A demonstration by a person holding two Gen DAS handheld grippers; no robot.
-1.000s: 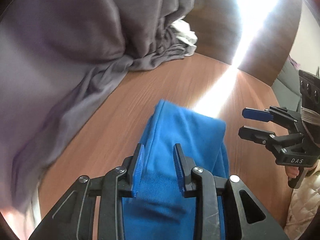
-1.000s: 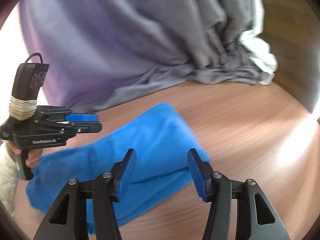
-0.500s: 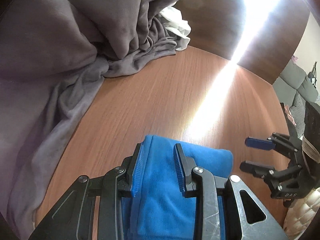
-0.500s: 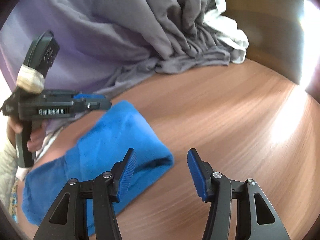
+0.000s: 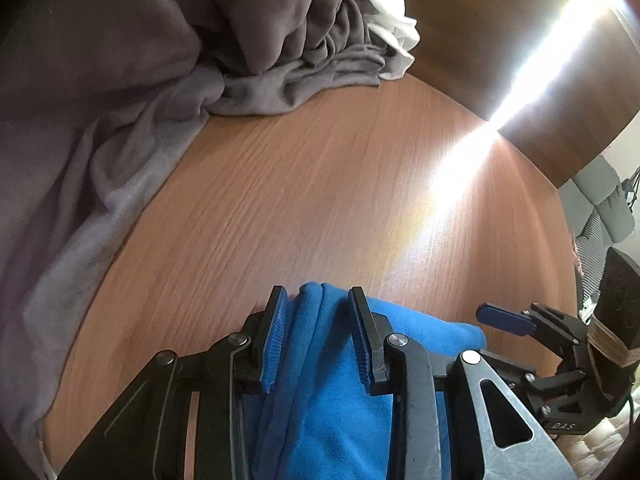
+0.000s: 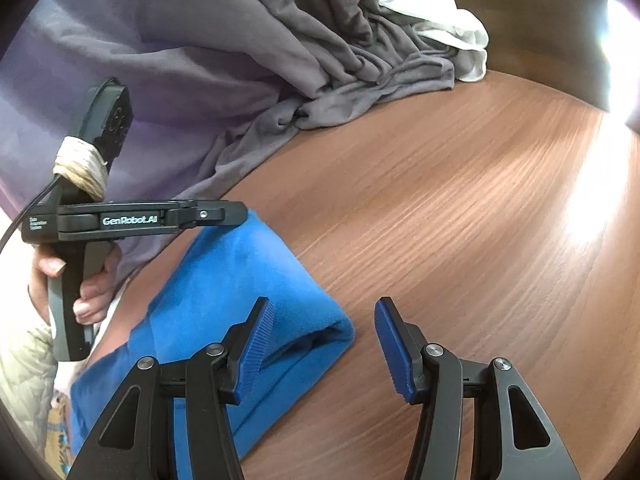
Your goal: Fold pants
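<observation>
We see the blue pants folded into a thick fleece bundle, lying lower left in the right wrist view on the wooden table. Our left gripper is clamped on a bunched fold. Our right gripper stands apart, empty, over the bundle's edge. The frame edge cuts off the bundle's near end. Since a second ago the bundle sits lower in the left view, baring more table.
</observation>
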